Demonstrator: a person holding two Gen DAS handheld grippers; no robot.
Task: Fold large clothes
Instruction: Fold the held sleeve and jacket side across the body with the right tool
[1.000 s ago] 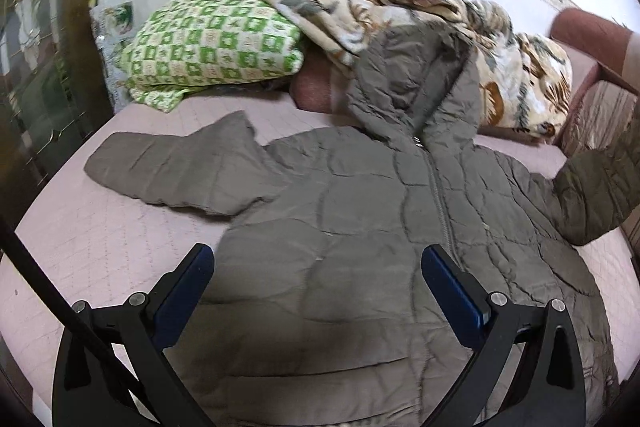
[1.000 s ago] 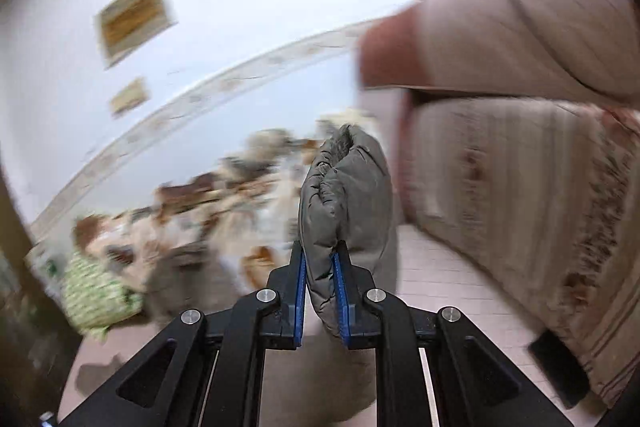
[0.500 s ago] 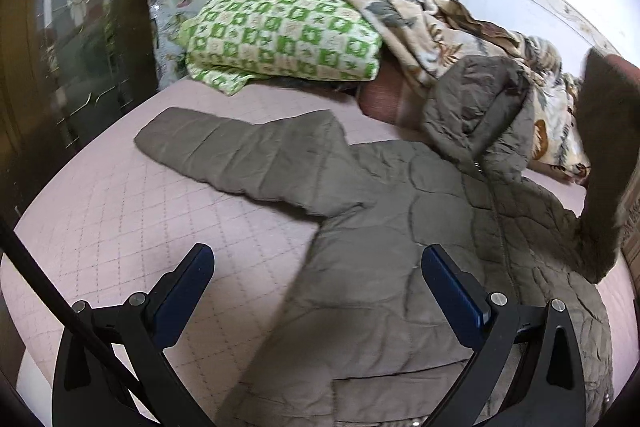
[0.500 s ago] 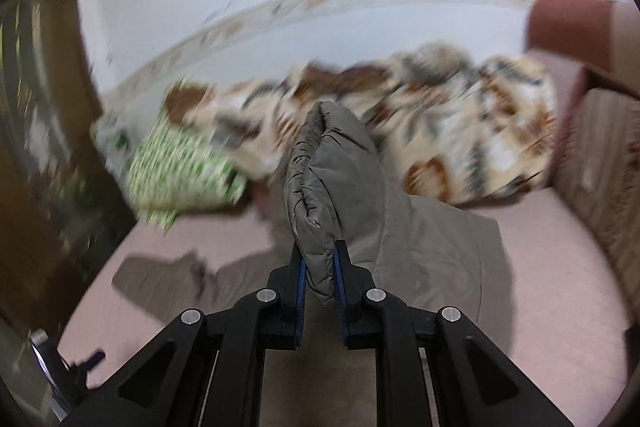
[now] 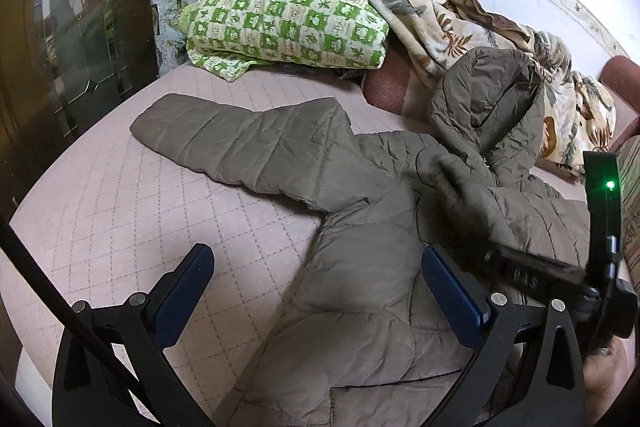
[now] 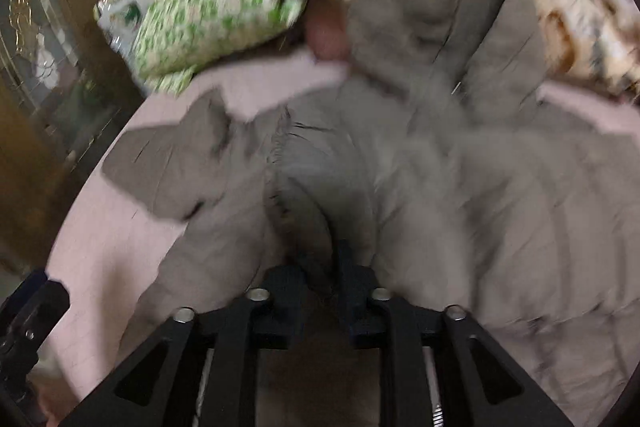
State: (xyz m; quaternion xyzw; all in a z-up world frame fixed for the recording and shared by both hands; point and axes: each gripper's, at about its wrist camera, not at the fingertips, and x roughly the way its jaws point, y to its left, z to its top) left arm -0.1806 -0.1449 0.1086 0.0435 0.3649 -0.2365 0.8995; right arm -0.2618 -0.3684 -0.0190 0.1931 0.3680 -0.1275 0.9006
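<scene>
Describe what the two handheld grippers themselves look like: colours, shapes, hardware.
The left gripper has a black frame of angled, cut-out struts with silver bolt heads, and flat blue pads on its fingers. A thin black rod crosses its left edge. The right gripper has the same black strut frame and silver bolts; blur hides its pad colour.

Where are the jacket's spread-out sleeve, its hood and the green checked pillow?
spread-out sleeve (image 5: 224,143): left wrist view, middle of the sleeve.
hood (image 5: 488,99): left wrist view, its quilted outer side.
green checked pillow (image 5: 288,23): left wrist view, top face.
</scene>
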